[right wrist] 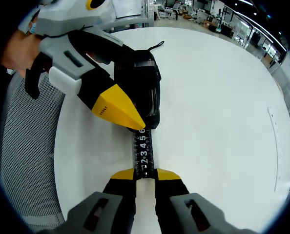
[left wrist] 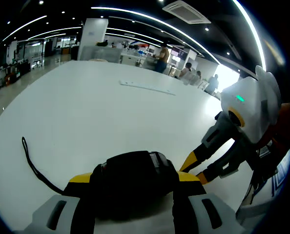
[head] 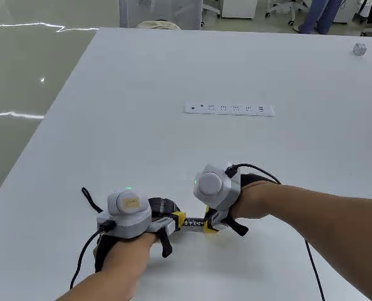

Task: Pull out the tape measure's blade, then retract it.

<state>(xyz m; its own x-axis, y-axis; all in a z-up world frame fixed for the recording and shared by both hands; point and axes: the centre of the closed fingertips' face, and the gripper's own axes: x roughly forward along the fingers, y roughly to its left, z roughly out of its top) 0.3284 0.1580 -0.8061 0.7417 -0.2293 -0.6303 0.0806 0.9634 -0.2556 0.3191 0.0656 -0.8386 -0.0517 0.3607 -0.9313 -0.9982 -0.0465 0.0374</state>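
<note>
My left gripper (left wrist: 134,179) gripped the one tape (right wrist: 146,90); my right gripper (right wrist: 145,174) pinched its one blade (right wrist: 143,146), slightly drawn out.

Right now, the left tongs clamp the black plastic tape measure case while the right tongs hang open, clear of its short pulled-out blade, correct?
Not quite. The right tongs are shut on the end of the dark numbered blade, as the right gripper view shows. The left tongs do clamp the black plastic tape measure case.
</note>
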